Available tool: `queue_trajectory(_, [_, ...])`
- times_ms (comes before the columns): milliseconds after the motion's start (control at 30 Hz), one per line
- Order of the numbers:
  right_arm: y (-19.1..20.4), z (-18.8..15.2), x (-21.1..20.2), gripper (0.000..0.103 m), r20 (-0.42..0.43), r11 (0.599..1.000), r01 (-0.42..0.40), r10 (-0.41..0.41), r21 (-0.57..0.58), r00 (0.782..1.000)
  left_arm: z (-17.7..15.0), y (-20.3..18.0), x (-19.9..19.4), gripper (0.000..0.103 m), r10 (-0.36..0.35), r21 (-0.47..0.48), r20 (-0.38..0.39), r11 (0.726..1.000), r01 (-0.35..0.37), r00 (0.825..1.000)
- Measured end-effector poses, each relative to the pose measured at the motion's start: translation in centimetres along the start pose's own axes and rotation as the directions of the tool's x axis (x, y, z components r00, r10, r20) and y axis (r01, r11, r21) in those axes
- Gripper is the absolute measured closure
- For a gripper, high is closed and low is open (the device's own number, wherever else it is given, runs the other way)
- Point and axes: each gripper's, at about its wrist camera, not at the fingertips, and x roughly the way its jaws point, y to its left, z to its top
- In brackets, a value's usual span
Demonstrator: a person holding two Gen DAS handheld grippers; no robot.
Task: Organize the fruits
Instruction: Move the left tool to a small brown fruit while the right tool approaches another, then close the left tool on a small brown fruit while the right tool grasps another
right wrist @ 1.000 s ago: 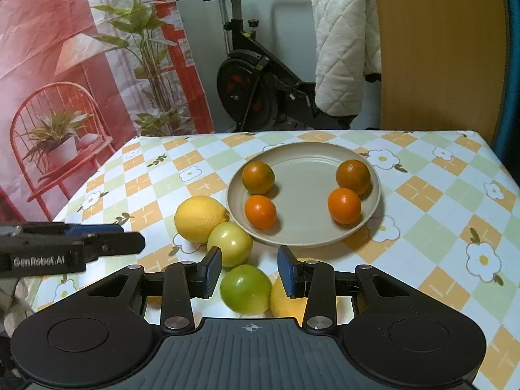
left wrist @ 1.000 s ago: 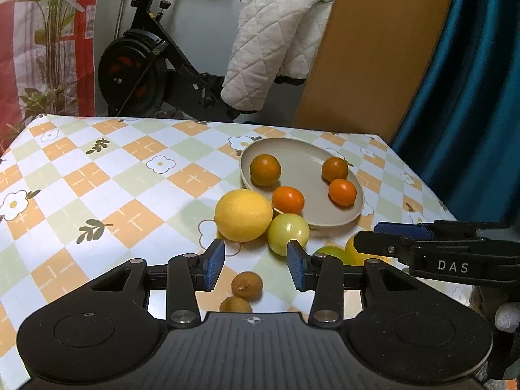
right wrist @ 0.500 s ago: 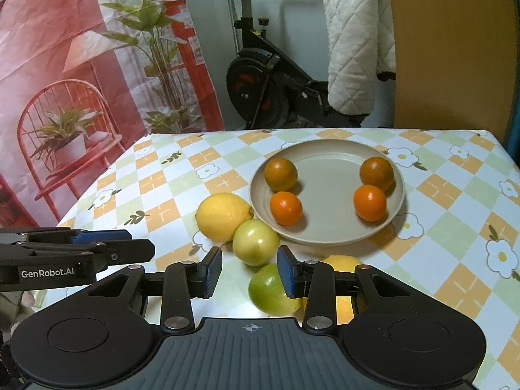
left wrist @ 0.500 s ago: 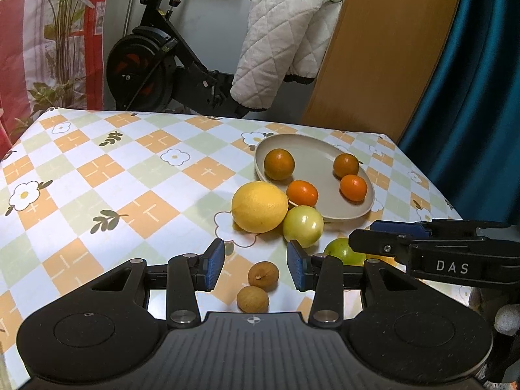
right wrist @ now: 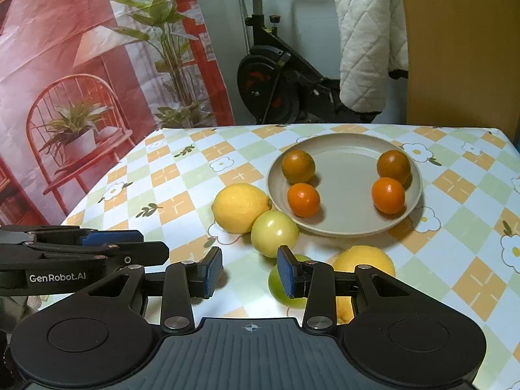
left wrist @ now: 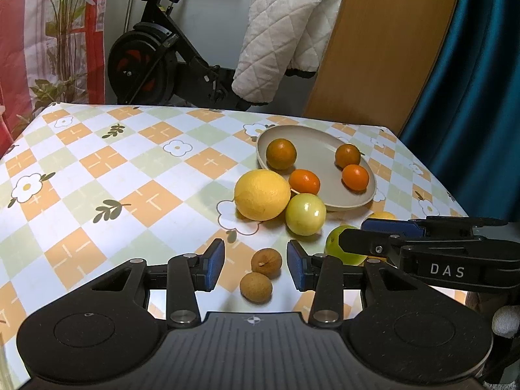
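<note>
A beige plate (left wrist: 321,149) (right wrist: 347,175) holds several small oranges. Beside its near rim lie a big yellow lemon (left wrist: 261,194) (right wrist: 240,207) and a pale green fruit (left wrist: 305,214) (right wrist: 274,233). Nearer lie a green fruit (left wrist: 339,243) (right wrist: 276,284), a second lemon (right wrist: 364,261) and two small brown fruits (left wrist: 266,261) (left wrist: 256,286). My left gripper (left wrist: 255,264) is open, with the brown fruits between and below its fingers. My right gripper (right wrist: 249,272) is open and empty, the green fruit behind its right finger.
The table has a checked flowered cloth (left wrist: 97,175). Behind it stand an exercise bike (left wrist: 146,55) draped with a white quilted cover (left wrist: 286,42), a wooden board (left wrist: 383,45) and a teal curtain (left wrist: 481,65). The table's right edge (left wrist: 432,175) is close to the plate.
Both grippers have drawn back and swung left; the fruits now sit farther off and to the right in each view. Both stay open. No fruit has moved.
</note>
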Motion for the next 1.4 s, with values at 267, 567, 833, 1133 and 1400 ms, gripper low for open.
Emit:
queue_trajectory(267, [0.3,-0.2,0.5,0.069,-0.012,1.000,-0.024,0.024,-0.017,1.000,-0.7,0.3,0.1,0.059,0.003,-0.017,-0.016,1.000,-0.004,1.000])
queue_trajectory(567, [1.4,-0.1,1.2,0.069,-0.036,0.995,-0.043,0.040,-0.093,0.999,-1.1,0.1,0.5,0.059,0.008,-0.014,-0.026,1.000,-0.008,1.000])
queue_trajectory(833, [1.5,-0.2,1.7,0.069,-0.059,0.994,-0.043,0.037,-0.097,0.998,-1.0,0.1,0.1,0.058,0.039,-0.030,0.007,0.999,-0.038,0.999])
queue_trajectory(1133, [1.5,-0.4,2.2,0.069,-0.076,0.992,-0.046,0.037,-0.116,0.996,-1.2,-0.3,0.2,0.058,0.056,-0.003,0.003,0.998,-0.056,0.998])
queue_trajectory(1400, [1.7,-0.4,2.5,0.071,-0.079,0.990,-0.044,0.033,-0.138,0.996,-1.8,-1.0,1.0,0.059,0.025,0.044,-0.016,0.999,-0.024,1.000])
